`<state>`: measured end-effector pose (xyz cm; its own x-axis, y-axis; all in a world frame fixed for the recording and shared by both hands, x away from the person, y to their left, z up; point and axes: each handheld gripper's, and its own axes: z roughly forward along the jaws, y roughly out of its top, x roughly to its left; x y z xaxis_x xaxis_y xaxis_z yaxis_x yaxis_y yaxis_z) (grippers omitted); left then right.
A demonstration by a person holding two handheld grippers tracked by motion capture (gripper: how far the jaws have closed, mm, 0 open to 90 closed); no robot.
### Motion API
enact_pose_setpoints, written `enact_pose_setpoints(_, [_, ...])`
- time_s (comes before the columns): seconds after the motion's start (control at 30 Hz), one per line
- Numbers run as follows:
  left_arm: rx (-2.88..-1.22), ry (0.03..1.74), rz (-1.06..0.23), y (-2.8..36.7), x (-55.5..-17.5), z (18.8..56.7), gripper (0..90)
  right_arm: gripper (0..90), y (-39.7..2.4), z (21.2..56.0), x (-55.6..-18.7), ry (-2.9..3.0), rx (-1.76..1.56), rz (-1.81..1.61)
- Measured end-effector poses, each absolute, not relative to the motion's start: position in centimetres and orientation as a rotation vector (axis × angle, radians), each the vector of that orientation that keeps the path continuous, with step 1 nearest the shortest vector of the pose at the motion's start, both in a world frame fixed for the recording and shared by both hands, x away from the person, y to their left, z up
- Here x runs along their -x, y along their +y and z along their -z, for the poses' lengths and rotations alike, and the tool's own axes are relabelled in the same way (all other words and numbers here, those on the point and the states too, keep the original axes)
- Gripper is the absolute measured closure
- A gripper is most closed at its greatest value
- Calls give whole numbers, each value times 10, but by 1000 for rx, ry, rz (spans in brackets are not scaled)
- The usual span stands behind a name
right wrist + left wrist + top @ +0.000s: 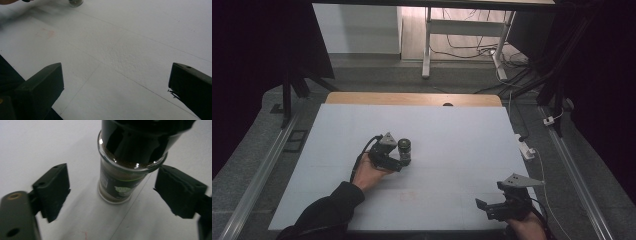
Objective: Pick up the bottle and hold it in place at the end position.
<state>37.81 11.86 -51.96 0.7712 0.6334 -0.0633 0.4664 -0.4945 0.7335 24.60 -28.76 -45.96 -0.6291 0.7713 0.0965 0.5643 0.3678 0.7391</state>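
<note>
I see a spice grinder jar (404, 150) standing upright on the white tabletop (452, 135), a little left of its middle. It is clear glass with a black cap, holds dark brown spice, and carries a dark label with green print (117, 186).

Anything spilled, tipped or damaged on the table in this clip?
Nothing stands out. The spice grinder stands upright on the white table, its contents inside the glass. The left hand-held gripper has its jaws either side of the grinder, not yet pressing. A faint reddish mark shows on the surface, nothing more.
</note>
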Motion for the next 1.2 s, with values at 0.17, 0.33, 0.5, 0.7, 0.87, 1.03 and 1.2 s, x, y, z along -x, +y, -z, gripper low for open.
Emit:
enact_pose_setpoints(0.17, [-2202, 770, -280, 116, -378, 520, 296, 0, -287, 460, -246, 2366, -1186, -1116])
enact_pose_setpoints(0.33, [-2206, 744, -280, 113, -378, 519, 410, 0, -287, 460, -246, 2367, -1182, -1113])
enact_pose_setpoints(0.5, [-2210, 739, -289, 113, -377, 519, 526, 0, -287, 460, -246, 2370, -1182, -1110])
enact_pose_setpoints(0.7, [-2211, 753, -277, 113, -378, 518, 533, 0, -287, 460, -246, 2373, -1178, -1106])
enact_pose_setpoints(0.87, [-2206, 773, -262, 113, -379, 517, 534, 0, -286, 460, -246, 2378, -1174, -1098])
enact_pose_setpoints(1.03, [-2214, 784, -266, 112, -379, 516, 535, 0, -286, 460, -246, 2378, -1179, -1101])
enact_pose_setpoints(1.2, [-2214, 790, -299, 112, -379, 508, 535, 0, -287, 460, -245, 2377, -1179, -1101])
